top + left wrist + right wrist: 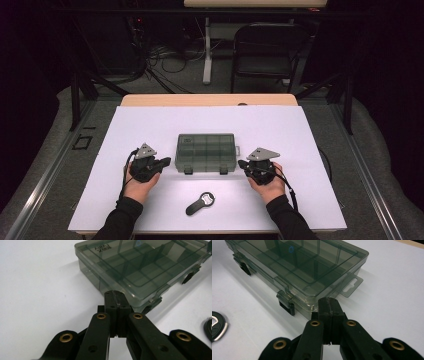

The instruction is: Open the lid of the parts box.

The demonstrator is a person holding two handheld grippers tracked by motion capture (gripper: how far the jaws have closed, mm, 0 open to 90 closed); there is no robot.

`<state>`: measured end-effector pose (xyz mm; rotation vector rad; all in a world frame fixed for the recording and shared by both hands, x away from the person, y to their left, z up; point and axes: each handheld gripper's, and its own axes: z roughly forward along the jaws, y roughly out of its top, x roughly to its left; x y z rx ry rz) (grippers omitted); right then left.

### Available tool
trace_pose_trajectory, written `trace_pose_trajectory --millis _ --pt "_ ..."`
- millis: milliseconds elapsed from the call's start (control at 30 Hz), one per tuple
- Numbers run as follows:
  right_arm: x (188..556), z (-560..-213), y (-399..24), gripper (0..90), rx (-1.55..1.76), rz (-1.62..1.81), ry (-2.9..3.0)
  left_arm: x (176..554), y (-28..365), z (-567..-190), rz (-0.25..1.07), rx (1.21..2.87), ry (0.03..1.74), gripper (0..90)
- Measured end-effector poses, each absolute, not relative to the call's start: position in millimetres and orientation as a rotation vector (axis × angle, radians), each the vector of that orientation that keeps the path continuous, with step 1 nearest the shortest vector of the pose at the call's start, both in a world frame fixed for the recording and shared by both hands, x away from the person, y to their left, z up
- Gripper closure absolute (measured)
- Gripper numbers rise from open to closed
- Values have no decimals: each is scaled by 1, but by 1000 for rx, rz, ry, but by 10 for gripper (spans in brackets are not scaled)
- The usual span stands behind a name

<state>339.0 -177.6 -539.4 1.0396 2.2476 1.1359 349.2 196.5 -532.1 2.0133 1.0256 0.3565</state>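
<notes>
High view: smoky plastic box (pixel 205 152) mid-table, lid down, left gripper (pixel 161 163) and right gripper (pixel 243 164) flanking its near corners. Left gripper view: jaws pressed together, empty. Right gripper view: likewise; latches (pixel 286 303) unopened, work barely begun.

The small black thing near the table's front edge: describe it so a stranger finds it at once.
Start at the white table and find the smoky clear box in its middle. Just in front of the box lies the opener: flat, black, with a round silver-ringed head, the one loose thing there.
</notes>
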Motion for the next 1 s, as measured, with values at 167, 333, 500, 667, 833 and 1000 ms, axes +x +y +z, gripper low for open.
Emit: trace_pose_trajectory --millis 167,333,500,667,833,1000 --pt "339 -542 -177 900 1040 1128 2258 347 197 -537 336 2042 1018 900" --pt "338 -543 -176 900 1035 1124 2270 348 195 -540 331 2059 1019 900" --pt "338 -546 -174 900 1026 1112 2283 347 192 -543 324 2076 1013 900" --pt "337 -546 -173 900 1014 1115 2281 345 188 -543 324 2095 987 900" --pt "336 -545 -172 900 1013 1119 2279 344 186 -541 310 2086 977 900" --pt "336 -543 -172 900 1014 1135 2271 342 181 -538 313 2082 961 900"
